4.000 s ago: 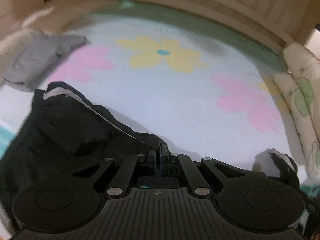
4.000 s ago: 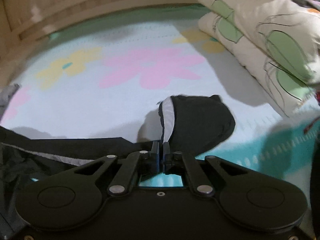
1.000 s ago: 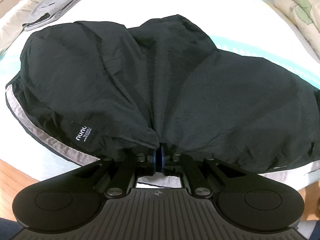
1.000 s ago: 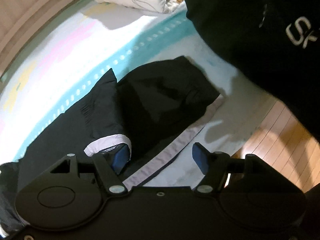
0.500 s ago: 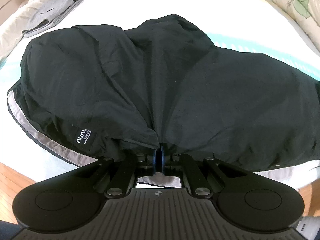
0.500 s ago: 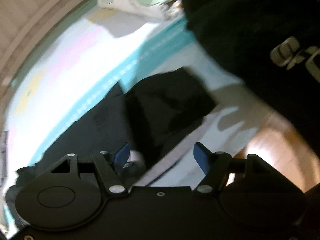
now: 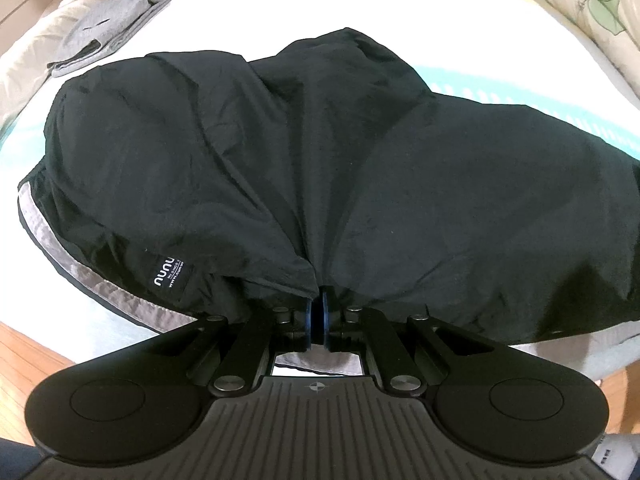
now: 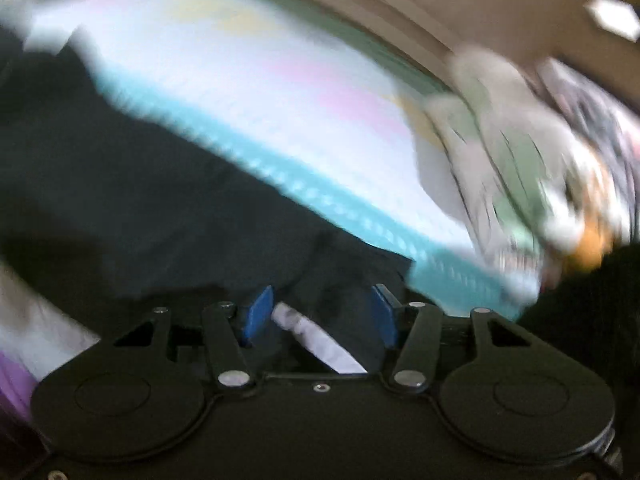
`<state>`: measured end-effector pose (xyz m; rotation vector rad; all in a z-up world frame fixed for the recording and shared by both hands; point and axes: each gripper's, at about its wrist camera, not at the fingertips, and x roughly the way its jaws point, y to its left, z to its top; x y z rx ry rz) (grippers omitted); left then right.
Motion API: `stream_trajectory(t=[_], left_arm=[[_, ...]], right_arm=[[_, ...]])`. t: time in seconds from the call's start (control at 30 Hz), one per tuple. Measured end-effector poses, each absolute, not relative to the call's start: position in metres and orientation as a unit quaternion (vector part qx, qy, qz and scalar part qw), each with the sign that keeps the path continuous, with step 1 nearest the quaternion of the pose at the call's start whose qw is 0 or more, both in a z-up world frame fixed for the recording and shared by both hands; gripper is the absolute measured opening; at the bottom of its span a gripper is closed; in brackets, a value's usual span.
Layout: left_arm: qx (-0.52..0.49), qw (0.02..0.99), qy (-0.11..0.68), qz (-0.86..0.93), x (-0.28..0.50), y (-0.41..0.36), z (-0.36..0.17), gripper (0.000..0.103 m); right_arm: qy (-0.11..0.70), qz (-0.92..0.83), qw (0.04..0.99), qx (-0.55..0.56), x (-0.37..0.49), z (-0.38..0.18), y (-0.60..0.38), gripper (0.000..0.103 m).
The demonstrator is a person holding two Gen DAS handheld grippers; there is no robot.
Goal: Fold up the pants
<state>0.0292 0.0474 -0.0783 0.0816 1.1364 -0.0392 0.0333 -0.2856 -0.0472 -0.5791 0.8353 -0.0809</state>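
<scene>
Black pants (image 7: pixel 320 152) lie spread on the flowered mat (image 7: pixel 460 16), bunched up, grey hem band at the near left edge, near the wood floor (image 7: pixel 24 352). My left tool (image 7: pixel 317 312) is clamped on a pinch of the pants' near edge, blue pads pressed together with cloth between them. My right tool (image 8: pixel 320 316) has its jaws apart, hovering low over the right end of the pants (image 8: pixel 160 208), a pale hem strip lying in the gap; this view is badly smeared, so I can't tell if it touches the cloth.

Step, as I read it: re-gripping for a fold, left end held, right end not yet taken. Next I'd close the right tool on that hem strip, then lift both ends together and carry them over evenly. Thin slippery fabric, so it could slide out.

Grey garment (image 7: pixel 120 44) sits far left, folded bedding (image 7: pixel 592 8) far right.
</scene>
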Motion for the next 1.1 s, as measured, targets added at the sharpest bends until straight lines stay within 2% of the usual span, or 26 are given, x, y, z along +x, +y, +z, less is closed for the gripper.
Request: stream_trajectory(t=[0.17, 0.2, 0.23, 0.3, 0.57, 0.6, 0.63, 0.97, 1.0, 1.03, 1.07, 1.1], left_arm=[[0.041, 0.842, 0.537, -0.019, 0.029, 0.048, -0.078, 0.007], [0.041, 0.843, 0.537, -0.019, 0.029, 0.048, -0.078, 0.007], [0.041, 0.843, 0.537, -0.019, 0.029, 0.048, -0.078, 0.007], [0.038, 0.842, 0.537, -0.019, 0.029, 0.049, -0.079, 0.007], [0.042, 0.843, 0.537, -0.016, 0.029, 0.047, -0.079, 0.007], [0.043, 0.843, 0.536, -0.016, 0.029, 0.046, -0.079, 0.007], [0.043, 0.843, 0.536, -0.017, 0.029, 0.047, -0.079, 0.007], [0.036, 0.842, 0.538, -0.02, 0.029, 0.05, -0.078, 0.006], [0.034, 0.841, 0.539, -0.019, 0.029, 0.05, -0.078, 0.006], [0.031, 0.841, 0.54, -0.018, 0.03, 0.051, -0.078, 0.006], [0.03, 0.841, 0.54, -0.017, 0.03, 0.051, -0.077, 0.006], [0.03, 0.84, 0.541, -0.017, 0.03, 0.05, -0.077, 0.006]], right_arm=[[0.428, -0.047, 0.84, -0.329, 0.04, -0.084, -0.278, 0.056], [0.427, -0.051, 0.841, -0.327, 0.04, -0.085, -0.28, 0.044], [0.429, -0.058, 0.843, -0.318, 0.042, -0.085, -0.283, 0.021], [0.436, -0.081, 0.85, -0.283, 0.046, -0.078, -0.294, 0.021], [0.435, -0.243, 0.866, -0.028, 0.026, -0.032, -0.397, 0.019], [0.442, -0.25, 0.861, 0.001, 0.024, -0.033, -0.408, 0.018], [0.449, -0.257, 0.856, 0.028, 0.023, -0.035, -0.418, 0.012], [0.472, -0.285, 0.83, 0.088, 0.018, -0.049, -0.437, 0.013], [0.465, -0.275, 0.834, 0.113, 0.017, -0.049, -0.443, 0.02], [0.451, -0.264, 0.839, 0.154, 0.012, -0.047, -0.448, 0.044], [0.44, -0.263, 0.838, 0.185, 0.008, -0.048, -0.453, 0.06], [0.43, -0.265, 0.836, 0.214, 0.005, -0.048, -0.457, 0.083]])
